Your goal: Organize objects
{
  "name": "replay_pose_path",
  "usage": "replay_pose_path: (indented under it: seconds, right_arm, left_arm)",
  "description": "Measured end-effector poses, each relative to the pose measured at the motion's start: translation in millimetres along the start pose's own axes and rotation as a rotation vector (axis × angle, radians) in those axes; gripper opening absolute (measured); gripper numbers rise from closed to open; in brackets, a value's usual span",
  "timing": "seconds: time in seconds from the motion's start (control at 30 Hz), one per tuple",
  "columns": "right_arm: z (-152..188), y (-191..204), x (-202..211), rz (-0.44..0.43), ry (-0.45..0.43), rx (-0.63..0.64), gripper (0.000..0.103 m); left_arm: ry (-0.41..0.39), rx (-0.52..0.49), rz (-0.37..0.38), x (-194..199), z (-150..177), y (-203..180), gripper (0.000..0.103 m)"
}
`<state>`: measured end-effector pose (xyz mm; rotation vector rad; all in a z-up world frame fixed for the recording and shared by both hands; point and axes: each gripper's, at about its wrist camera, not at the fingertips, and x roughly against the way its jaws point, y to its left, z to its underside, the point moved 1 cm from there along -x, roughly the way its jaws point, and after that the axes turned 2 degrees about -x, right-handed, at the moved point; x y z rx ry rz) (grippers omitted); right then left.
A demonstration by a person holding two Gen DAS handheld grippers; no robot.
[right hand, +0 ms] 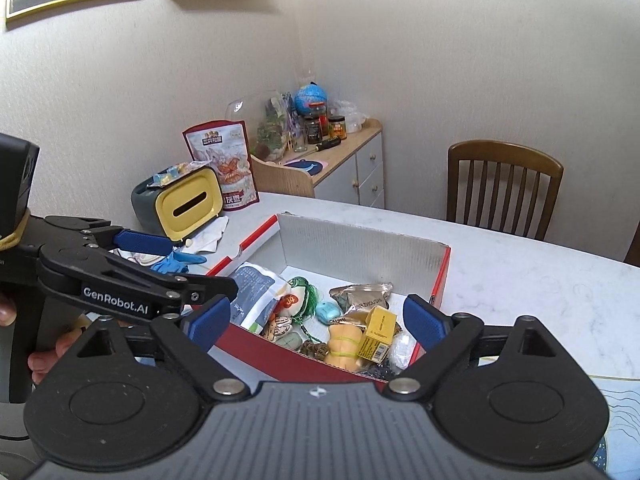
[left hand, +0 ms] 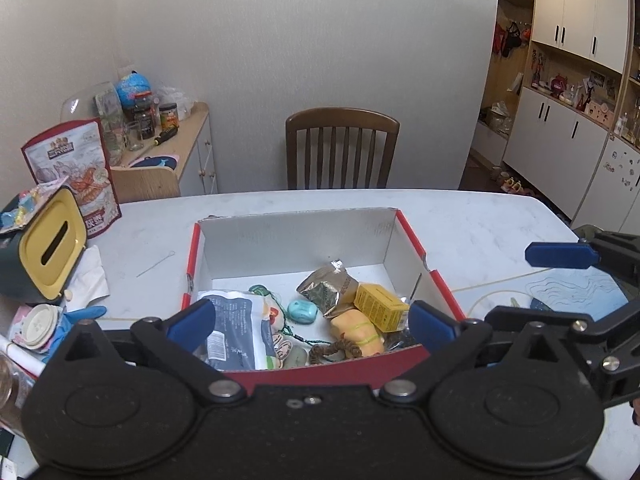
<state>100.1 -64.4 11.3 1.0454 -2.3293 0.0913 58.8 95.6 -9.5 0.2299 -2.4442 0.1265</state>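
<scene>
A: What's on the table?

B: 1 red cardboard box (left hand: pixel 416 240), open top, white inside, sits mid-table on the pale marble-look tabletop (left hand: pixel 480 220). 2 grippers hang at its near edge: left gripper (left hand: pixel 312 326) w/ blue pads spread wide, holding nothing; right gripper (right hand: pixel 316 318) likewise spread, nothing btwn its pads.

A: Count inside the box?

B: 1 yellow carton (left hand: pixel 380 305), 1 crumpled foil pouch (left hand: pixel 326 286) touching it, 1 turquoise pebble-shaped item (left hand: pixel 303 312), 1 yellow bundle w/ green bands (left hand: pixel 356 332), 1 grey-blue plastic packet (left hand: pixel 236 328) at the left wall, 1 brown beaded string (left hand: pixel 332 350) near the front. More small bits lie under these; can't tell what they are.

A: And outside it?

B: Left of the box: 1 tissue holder w/ yellow face (right hand: pixel 190 204), tilted back, 1 snack bag (right hand: pixel 224 160) upright behind it, 1 blue glove (right hand: pixel 176 262), 1 crumpled white tissue (left hand: pixel 90 276). 1 wooden chair (left hand: pixel 342 148) stands at the far side, 1 side cabinet (right hand: pixel 360 164) by the wall, crowded w/ jars, 1 globe (right hand: pixel 310 98). In the right wrist view a hand (right hand: pixel 52 350) grips the left tool's handle.
</scene>
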Motion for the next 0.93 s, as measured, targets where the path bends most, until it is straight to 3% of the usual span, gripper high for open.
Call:
replay_pose_path:
  seconds: [0.1,0.53,0.93]
  right_arm:
    - [2.0,1.1,6.1,0.004,-0.020,0.004,0.103]
    - [8.7,-1.0,19.4,0.017,-0.053,-0.041,0.103]
    - [23.2,-3.7,19.2,0.019,-0.021,-0.049,0.103]
  left_arm:
    - [-0.001,0.003,-0.017,4.8,2.9,-2.0,0.103]
    - [0.007,0.035,-0.053,18.0,13.3,-2.3,0.103]
    - [0.015,0.035,-0.066,15.5,16.0,-2.8,0.103]
